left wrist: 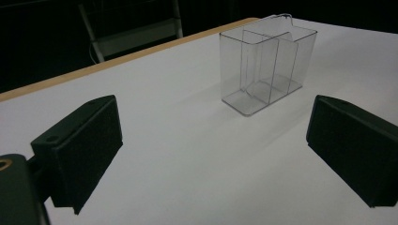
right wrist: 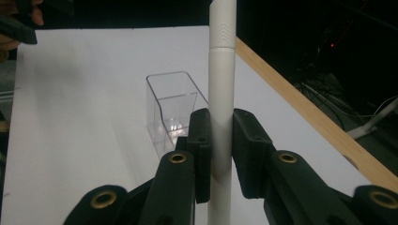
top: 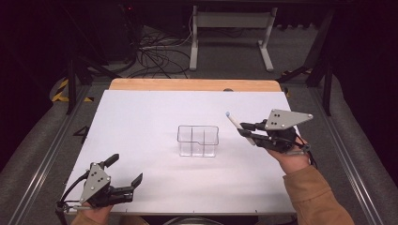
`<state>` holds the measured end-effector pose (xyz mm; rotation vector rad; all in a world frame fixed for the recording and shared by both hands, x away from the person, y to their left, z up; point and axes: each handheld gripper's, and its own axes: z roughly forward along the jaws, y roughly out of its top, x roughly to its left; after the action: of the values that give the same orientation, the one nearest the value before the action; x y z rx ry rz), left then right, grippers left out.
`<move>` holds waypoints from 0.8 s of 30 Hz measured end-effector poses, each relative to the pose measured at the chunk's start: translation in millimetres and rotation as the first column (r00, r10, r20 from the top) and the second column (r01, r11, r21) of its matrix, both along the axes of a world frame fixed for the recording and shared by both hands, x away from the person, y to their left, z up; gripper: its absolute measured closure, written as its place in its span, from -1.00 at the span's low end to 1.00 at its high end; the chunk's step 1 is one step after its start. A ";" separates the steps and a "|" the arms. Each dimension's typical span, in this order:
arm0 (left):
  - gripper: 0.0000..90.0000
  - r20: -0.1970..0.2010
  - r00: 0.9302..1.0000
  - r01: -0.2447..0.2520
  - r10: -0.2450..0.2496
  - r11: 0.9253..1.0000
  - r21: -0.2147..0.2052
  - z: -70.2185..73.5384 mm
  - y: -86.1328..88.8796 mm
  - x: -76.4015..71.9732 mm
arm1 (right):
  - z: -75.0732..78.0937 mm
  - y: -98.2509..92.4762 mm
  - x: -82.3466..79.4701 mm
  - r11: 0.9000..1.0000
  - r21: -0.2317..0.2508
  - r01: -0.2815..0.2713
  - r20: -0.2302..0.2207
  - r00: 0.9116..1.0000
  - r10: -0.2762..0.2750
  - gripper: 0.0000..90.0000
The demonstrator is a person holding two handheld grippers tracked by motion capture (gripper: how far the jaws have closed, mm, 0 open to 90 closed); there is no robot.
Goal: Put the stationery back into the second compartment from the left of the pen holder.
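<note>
Presently the right gripper [top: 245, 130] holds a white pen [top: 233, 123] clamped between its jaws, off the counter [top: 141, 117] and to the right of the clear divided holder [top: 198, 140]. The pen's long axis runs crosswise to the jaws, its pale tip tilted up and toward the holder. The left gripper [top: 126, 169], jaws apart and empty, rests near-left of the holder; the right is judged the nearer.

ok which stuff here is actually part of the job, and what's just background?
In the job:
- white pen, clamped in right gripper
- clear divided holder
- left gripper, open, idle

Background:
- white table frame behind
- floor cables
</note>
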<state>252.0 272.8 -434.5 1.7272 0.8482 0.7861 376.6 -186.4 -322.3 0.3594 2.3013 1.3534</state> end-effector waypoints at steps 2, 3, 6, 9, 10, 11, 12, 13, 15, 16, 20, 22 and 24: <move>-0.90 0.002 1.000 0.001 -0.001 1.000 0.003 0.1 0.4 0.3 | 1.1 4.0 1.6 1.000 0.012 0.002 -0.001 1.000 -0.002 0.74; -0.90 0.001 1.000 0.001 -0.001 1.000 0.000 0.0 0.3 0.2 | 1.5 6.2 2.2 1.000 0.015 0.006 0.002 1.000 -0.006 0.74; -0.90 0.002 1.000 0.001 -0.001 1.000 0.002 0.0 0.5 0.2 | 2.2 12.6 3.6 0.999 0.034 0.013 0.003 1.000 -0.013 0.74; -0.90 0.002 1.000 0.003 -0.003 1.000 0.002 0.1 0.6 0.2 | 2.3 18.7 5.2 0.998 0.051 0.029 0.007 1.000 -0.029 0.74; -0.90 0.001 1.000 0.004 -0.004 1.000 0.000 0.0 0.5 0.2 | 2.4 20.7 5.8 0.998 0.057 0.038 0.006 0.999 -0.038 0.74; -0.90 0.001 1.000 0.004 -0.004 1.000 0.000 0.0 0.6 0.2 | 2.6 22.5 6.7 0.997 0.067 0.042 0.007 0.999 -0.043 0.74; -0.90 0.002 1.000 0.004 -0.004 1.000 0.002 0.1 0.7 0.3 | 2.7 24.3 7.7 0.996 0.076 0.045 0.003 0.999 -0.045 0.74; -0.90 0.002 1.000 0.004 -0.004 1.000 0.002 0.1 0.6 0.2 | 2.7 26.2 8.6 0.995 0.087 0.045 0.000 0.999 -0.046 0.74; -0.90 0.001 1.000 0.004 -0.004 1.000 0.000 0.1 0.6 0.1 | 2.3 30.2 10.6 0.994 0.101 0.052 -0.003 0.999 -0.052 0.74; -0.90 0.001 1.000 0.004 -0.004 1.000 0.001 0.1 0.7 0.1 | 2.0 32.3 11.6 0.993 0.107 0.055 -0.007 0.999 -0.054 0.74; -0.90 0.001 1.000 0.005 -0.005 1.000 -0.001 -0.1 0.9 0.2 | 0.2 40.9 14.5 0.990 0.130 0.063 -0.006 0.998 -0.063 0.74; -0.90 0.001 1.000 0.006 -0.006 1.000 -0.001 -0.1 0.9 0.2 | -0.3 44.6 16.0 0.987 0.147 0.070 -0.010 0.998 -0.069 0.74; -0.90 0.001 1.000 0.007 -0.007 1.000 0.000 -0.1 0.8 0.0 | -1.1 48.9 17.2 0.985 0.153 0.083 -0.010 0.997 -0.082 0.74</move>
<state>252.0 273.7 -434.5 1.7284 0.8414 0.7824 393.8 -137.5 -323.5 0.5010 2.1658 1.4935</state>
